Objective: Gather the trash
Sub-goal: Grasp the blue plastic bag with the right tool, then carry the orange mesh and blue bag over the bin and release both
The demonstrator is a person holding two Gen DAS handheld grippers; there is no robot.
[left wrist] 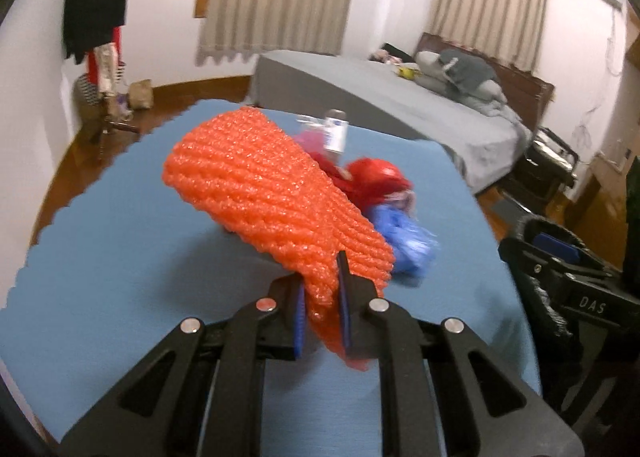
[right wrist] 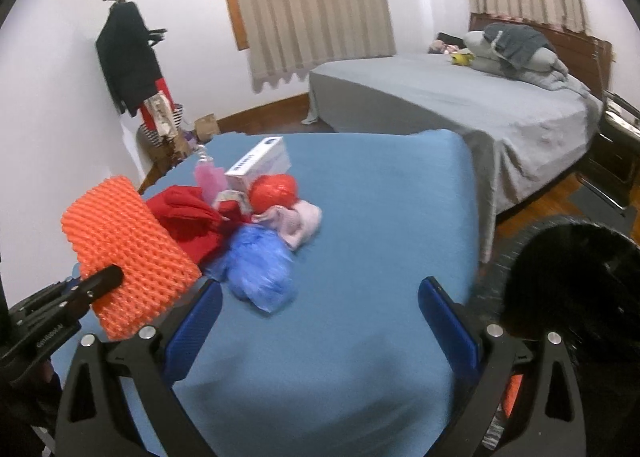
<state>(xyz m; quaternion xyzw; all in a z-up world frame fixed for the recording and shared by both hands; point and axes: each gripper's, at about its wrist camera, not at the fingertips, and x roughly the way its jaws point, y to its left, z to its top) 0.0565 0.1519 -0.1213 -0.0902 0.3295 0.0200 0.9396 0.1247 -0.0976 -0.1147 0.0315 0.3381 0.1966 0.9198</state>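
My left gripper (left wrist: 322, 285) is shut on an orange foam net sleeve (left wrist: 272, 197) and holds it above the blue table (left wrist: 120, 257). The sleeve also shows in the right wrist view (right wrist: 128, 249) at the left, with the left gripper (right wrist: 108, 277) clamped on it. A trash pile lies on the table beyond it: a blue plastic bag (right wrist: 260, 269), red cloth (right wrist: 192, 221), a red bag (right wrist: 276, 189), a pink wad (right wrist: 296, 225), a pink wrapper (right wrist: 210, 177) and a white box (right wrist: 260, 165). My right gripper (right wrist: 320, 321) is open and empty, above the table short of the pile.
A black bin or bag with a dark rim (right wrist: 580, 297) is at the table's right side, also in the left wrist view (left wrist: 560, 257). A grey bed (right wrist: 460, 105) stands behind. A coat rack (right wrist: 128, 57) is at the left wall.
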